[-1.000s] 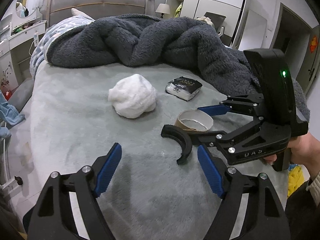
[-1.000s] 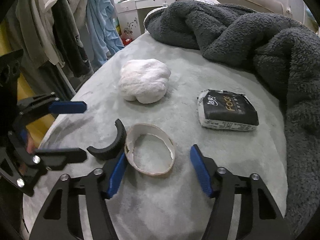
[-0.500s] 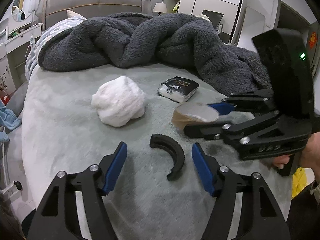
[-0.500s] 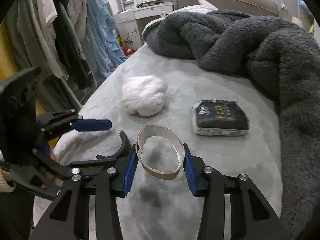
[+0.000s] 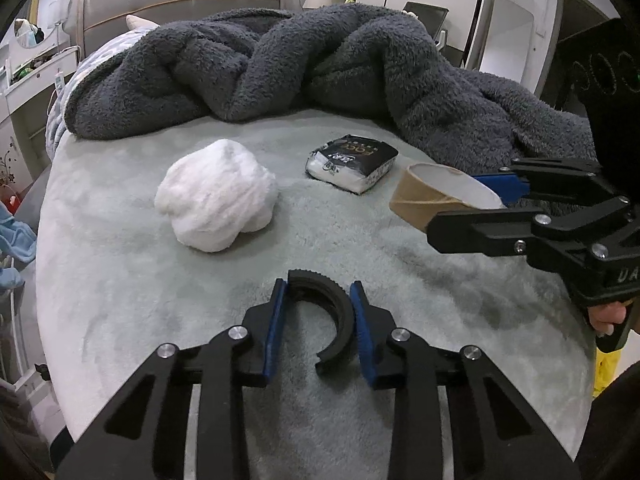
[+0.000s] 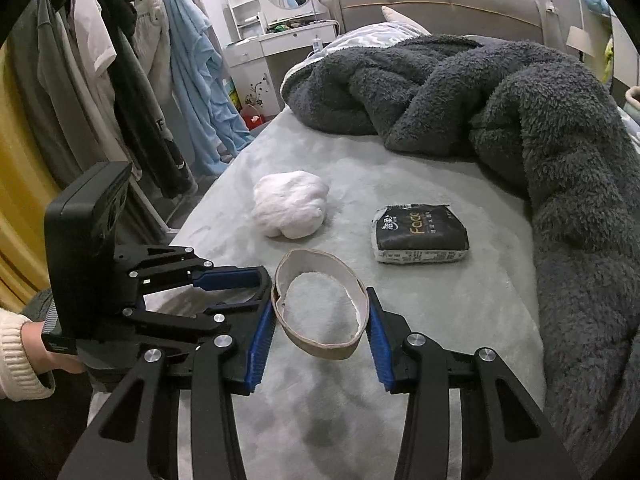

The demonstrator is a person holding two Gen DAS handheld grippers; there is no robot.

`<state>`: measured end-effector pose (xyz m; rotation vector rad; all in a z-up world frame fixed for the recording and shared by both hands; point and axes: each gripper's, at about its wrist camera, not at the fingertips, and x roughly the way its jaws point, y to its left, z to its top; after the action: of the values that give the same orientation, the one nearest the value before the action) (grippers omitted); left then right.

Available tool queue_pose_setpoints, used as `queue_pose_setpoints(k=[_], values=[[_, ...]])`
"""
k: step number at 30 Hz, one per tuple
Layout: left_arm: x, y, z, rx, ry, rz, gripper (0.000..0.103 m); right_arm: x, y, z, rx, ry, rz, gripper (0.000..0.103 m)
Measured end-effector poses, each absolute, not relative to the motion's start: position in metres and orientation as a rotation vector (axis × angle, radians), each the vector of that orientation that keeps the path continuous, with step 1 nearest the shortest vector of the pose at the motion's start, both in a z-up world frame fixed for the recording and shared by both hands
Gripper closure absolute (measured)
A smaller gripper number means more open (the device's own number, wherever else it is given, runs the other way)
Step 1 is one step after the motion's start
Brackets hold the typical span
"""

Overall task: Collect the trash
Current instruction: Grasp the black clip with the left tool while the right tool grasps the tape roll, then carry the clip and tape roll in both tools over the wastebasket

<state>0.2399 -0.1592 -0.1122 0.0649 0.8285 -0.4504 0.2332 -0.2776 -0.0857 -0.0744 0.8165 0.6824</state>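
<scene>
My left gripper point(image 5: 316, 316) is closing on the black curved plastic clip point(image 5: 326, 312), lower centre. My right gripper point(image 6: 320, 320) clamps the flattened brown cardboard tape ring point(image 6: 320, 308), lifted off the grey bed point(image 5: 120, 300). White tissue wad point(image 5: 216, 194) and black tissue pack point(image 5: 352, 156) remain. Only the right view shows the hanging clothes point(image 6: 120, 72), upper left.

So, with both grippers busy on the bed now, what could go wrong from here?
1. The left gripper is closing around the black curved plastic piece; its open C shape might twist or slip out.
2. The right gripper squeezes the thin brown cardboard tape ring, already bent oval; it may buckle and drop.
3. The white crumpled tissue ball and black tissue pack could be forgotten on the grey bed cover.
</scene>
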Motion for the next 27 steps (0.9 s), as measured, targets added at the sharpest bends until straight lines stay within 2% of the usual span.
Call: queue_pose_setpoints(k=[1, 3, 4, 5, 27], values=[[0.239, -0.159, -0.112, 0.069, 0.829, -0.45, 0.074, 0.232, -0.276, -0.086, -0.074, 0.818, 0.679, 0.059], [0.237, -0.16, -0.111, 0.079, 0.831, -0.45, 0.074, 0.229, -0.273, -0.084, -0.072, 0.82, 0.673, 0.059], [0.236, -0.16, -0.11, 0.084, 0.831, -0.45, 0.081, 0.228, -0.271, -0.083, -0.073, 0.819, 0.671, 0.059], [0.234, -0.16, -0.11, 0.09, 0.834, -0.453, 0.082, 0.226, -0.269, -0.081, -0.073, 0.818, 0.668, 0.059], [0.191, -0.115, -0.084, 0.082, 0.856, -0.416, 0.083, 0.188, -0.233, -0.057, -0.057, 0.82, 0.618, 0.059]])
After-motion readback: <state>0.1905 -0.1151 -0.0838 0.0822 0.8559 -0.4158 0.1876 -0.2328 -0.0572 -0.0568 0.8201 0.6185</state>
